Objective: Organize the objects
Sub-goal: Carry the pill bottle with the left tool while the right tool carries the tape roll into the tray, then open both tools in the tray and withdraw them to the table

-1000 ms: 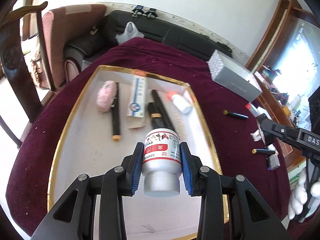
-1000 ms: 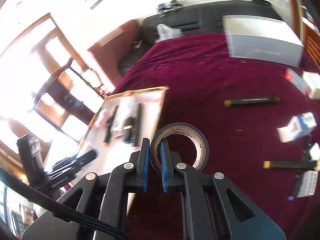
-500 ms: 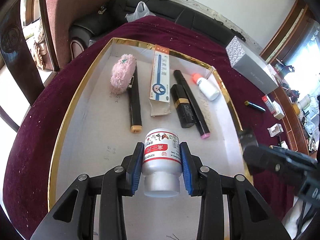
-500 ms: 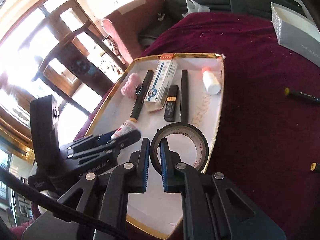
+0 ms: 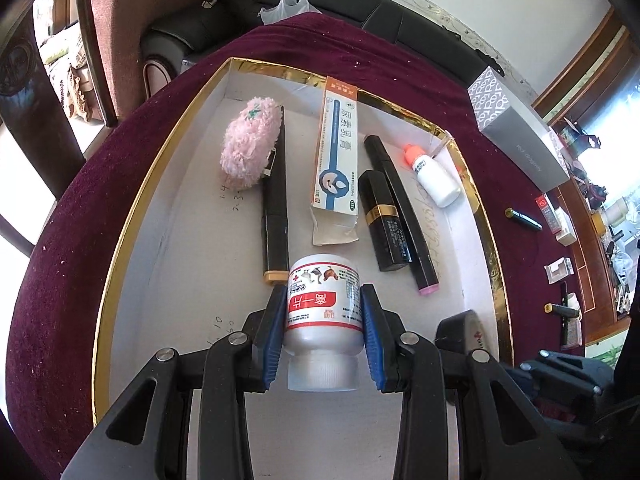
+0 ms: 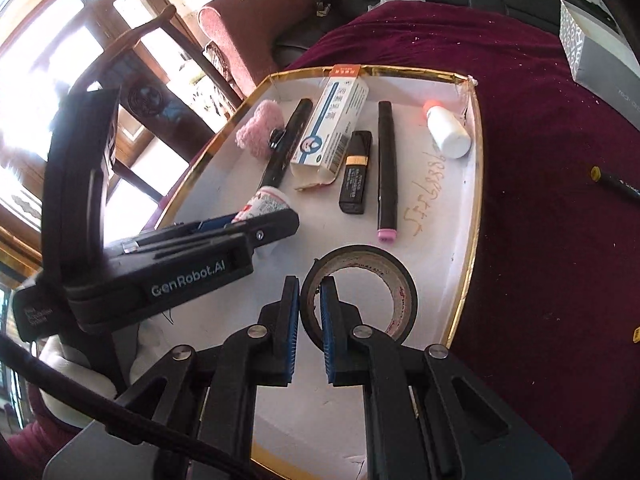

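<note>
Between the blue pads of my left claw (image 5: 323, 334) sat a white pill bottle (image 5: 323, 312), pinched across its label with the cap end toward the camera and the base pointing out over the tray (image 5: 132, 280). My right claw (image 6: 309, 320) was pressed together on the wall of a roll of tape (image 6: 360, 296), one finger outside the ring and one inside it, the roll hanging edge-on above the near right part of the tray.

Just beyond the bottle's base lay a black marker with an orange end (image 5: 275, 208), its tip almost under the bottle as I saw it. Further out were a pink fluffy pad (image 5: 250, 144), a long ointment box (image 5: 335, 160), a black lipstick (image 5: 382, 224), a second marker with a pink tip (image 5: 400, 216) and a small white dropper bottle (image 5: 434, 176).

I judged the main risk to be the bottle landing on that orange marker end and rolling, since it was round and would have been laid on its side. A second worry was the two claws themselves: from the right camera the left claw sat close beside the tape, so lowering both at once could have knocked them together. The tape, held only by its thin wall, could also have swung or tipped flat onto the pink-tipped marker. Loose markers and small boxes lay outside on the red cloth (image 6: 540, 160), not yet gathered.
</note>
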### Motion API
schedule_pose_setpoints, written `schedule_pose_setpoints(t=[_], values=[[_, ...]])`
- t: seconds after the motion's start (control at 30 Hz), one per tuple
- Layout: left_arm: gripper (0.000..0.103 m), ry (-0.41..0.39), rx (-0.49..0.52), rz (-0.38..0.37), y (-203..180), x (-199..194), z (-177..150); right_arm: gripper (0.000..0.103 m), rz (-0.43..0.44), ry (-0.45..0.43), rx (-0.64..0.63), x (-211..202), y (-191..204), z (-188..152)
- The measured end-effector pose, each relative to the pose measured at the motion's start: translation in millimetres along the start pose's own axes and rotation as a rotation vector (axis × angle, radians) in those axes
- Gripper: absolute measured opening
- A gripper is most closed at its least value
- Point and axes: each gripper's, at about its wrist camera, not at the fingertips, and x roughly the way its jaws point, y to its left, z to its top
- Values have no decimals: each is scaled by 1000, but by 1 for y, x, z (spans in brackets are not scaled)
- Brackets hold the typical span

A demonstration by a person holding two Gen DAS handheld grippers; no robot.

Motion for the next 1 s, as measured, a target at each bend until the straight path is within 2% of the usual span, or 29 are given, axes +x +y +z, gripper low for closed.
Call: schedule_pose_setpoints(t=[0.17,0.23,0.33,0.4,0.5,0.67,0.73,0.8,0.87,0.9,0.93,0.97,1.0], values=[[34,1,-33,-44,6,-2,0,9,-31,10,-11,11,0,3],[45,-6,-43,-61,8,-4,0,9,-41,8,-8,13,-2,5],[53,-32,-72,-99,13,-12,1,9,-49,3,-2,14,-5,8],[57,-55,-100,-127,17,-20,1,10,-61,-5,-7,15,-6,10],[59,-108,-140,-161,22,-37,0,18,-76,-12,-1,16,-9,12],[63,-191,-166,-201,23,-64,-3,21,-52,-61,23,-3,-15,8],[63,-218,-163,-217,18,-72,-5,37,-47,-111,40,-18,-18,6],[63,-247,-132,-233,6,-82,-6,47,-66,-177,57,-41,-26,-1],[64,-264,-90,-243,-9,-90,-8,54,-120,-248,65,-67,-37,-10],[66,-268,-65,-251,-19,-93,-10,62,-169,-291,69,-83,-46,-16],[68,-267,-46,-256,-27,-95,-11,76,-224,-329,75,-99,-56,-24],[69,-263,-24,-263,-36,-97,-13,83,-267,-353,83,-112,-67,-31],[69,-253,7,-279,-50,-96,-15,84,-307,-370,96,-124,-78,-37]])
